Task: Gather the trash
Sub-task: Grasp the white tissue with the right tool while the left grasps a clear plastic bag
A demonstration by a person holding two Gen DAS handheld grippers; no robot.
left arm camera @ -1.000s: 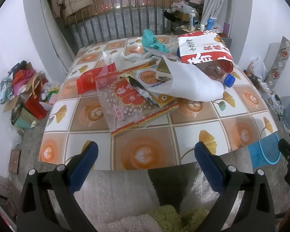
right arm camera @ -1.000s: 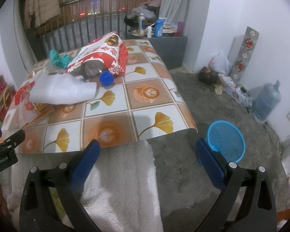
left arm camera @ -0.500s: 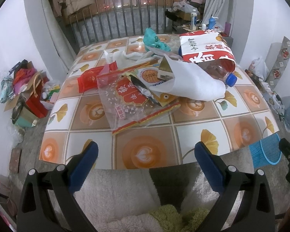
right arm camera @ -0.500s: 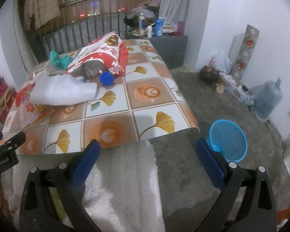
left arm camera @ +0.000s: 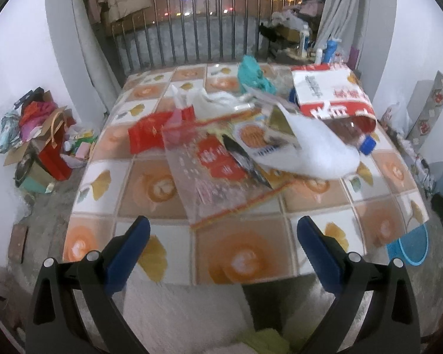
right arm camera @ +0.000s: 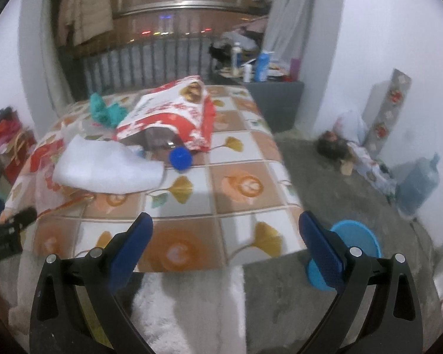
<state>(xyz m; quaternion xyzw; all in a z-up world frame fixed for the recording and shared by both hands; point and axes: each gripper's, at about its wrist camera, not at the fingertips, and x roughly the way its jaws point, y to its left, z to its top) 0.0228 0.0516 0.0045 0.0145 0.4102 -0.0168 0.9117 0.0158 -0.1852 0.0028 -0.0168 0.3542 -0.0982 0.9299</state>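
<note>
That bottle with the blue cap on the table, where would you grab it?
By the neck just behind the blue cap. The bottle lies on its side, its body inside the red-and-white bag, cap end poking out toward the open right gripper. Come from the near edge, probably.

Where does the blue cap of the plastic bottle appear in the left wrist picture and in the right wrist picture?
Left wrist view: the blue bottle cap is at the right of the table, below the red and white bag, beside the white sheet.
Right wrist view: the cap is near the table's middle, right of the white sheet.
Shared landmark: the blue basket on the floor.
</note>
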